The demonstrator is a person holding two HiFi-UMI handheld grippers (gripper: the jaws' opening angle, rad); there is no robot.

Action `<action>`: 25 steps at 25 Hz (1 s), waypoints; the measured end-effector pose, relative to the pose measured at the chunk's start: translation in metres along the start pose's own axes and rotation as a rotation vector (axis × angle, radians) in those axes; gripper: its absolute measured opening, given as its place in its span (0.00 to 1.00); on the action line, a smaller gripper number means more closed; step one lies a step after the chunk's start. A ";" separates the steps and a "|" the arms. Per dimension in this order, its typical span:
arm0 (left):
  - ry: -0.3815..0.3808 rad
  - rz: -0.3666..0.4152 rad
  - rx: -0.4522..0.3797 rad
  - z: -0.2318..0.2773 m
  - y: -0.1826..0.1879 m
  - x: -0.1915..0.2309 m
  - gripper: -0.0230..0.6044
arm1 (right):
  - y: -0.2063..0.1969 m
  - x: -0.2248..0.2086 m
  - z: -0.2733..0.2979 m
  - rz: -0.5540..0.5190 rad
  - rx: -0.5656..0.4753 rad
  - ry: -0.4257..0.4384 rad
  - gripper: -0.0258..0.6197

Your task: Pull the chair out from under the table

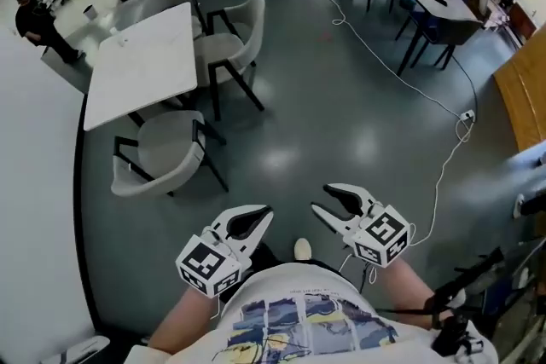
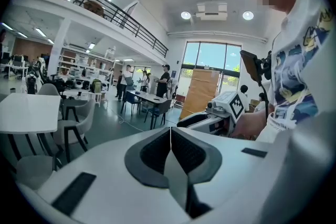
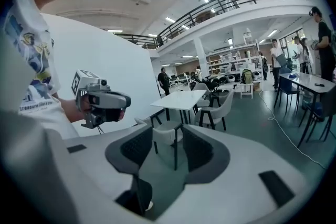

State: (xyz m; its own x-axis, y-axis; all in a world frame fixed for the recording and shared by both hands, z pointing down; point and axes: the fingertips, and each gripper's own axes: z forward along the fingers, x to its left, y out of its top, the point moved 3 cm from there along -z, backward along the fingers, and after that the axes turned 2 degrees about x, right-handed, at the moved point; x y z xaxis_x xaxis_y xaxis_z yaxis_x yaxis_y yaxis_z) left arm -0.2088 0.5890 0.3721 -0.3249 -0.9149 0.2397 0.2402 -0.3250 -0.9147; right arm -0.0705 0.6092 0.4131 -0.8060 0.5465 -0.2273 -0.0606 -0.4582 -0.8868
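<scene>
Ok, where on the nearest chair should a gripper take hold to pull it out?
Probably the top rim of its backrest, from the person's side. The chair faces the table, so the curved back is turned this way and offers a thin edge for the jaws; a pull straight back should clear the table. The right gripper, open, looks readier.

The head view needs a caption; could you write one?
Left gripper shut, right gripper open, short of the chair at the table.

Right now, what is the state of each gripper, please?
White left gripper: jaws closed, holding nothing.
White right gripper: jaws open, holding nothing.
</scene>
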 end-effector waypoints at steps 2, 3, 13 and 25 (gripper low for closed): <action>0.009 -0.023 -0.010 0.010 0.011 0.007 0.05 | 0.006 -0.021 0.004 0.013 0.015 0.009 0.29; 0.012 -0.035 -0.012 0.014 0.018 0.011 0.05 | 0.013 -0.029 0.006 0.017 0.023 0.013 0.29; 0.121 -0.080 -0.044 0.054 0.059 0.187 0.06 | 0.084 -0.149 0.162 0.006 0.083 0.066 0.29; 0.142 -0.029 -0.069 0.097 0.151 0.386 0.16 | 0.194 -0.325 0.335 0.048 0.114 -0.025 0.31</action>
State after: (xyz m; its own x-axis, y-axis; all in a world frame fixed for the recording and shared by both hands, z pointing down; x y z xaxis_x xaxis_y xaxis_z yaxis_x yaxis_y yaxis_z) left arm -0.2091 0.1636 0.3581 -0.4582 -0.8605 0.2227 0.1672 -0.3295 -0.9292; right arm -0.0179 0.1079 0.4495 -0.8243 0.5045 -0.2570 -0.0868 -0.5611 -0.8232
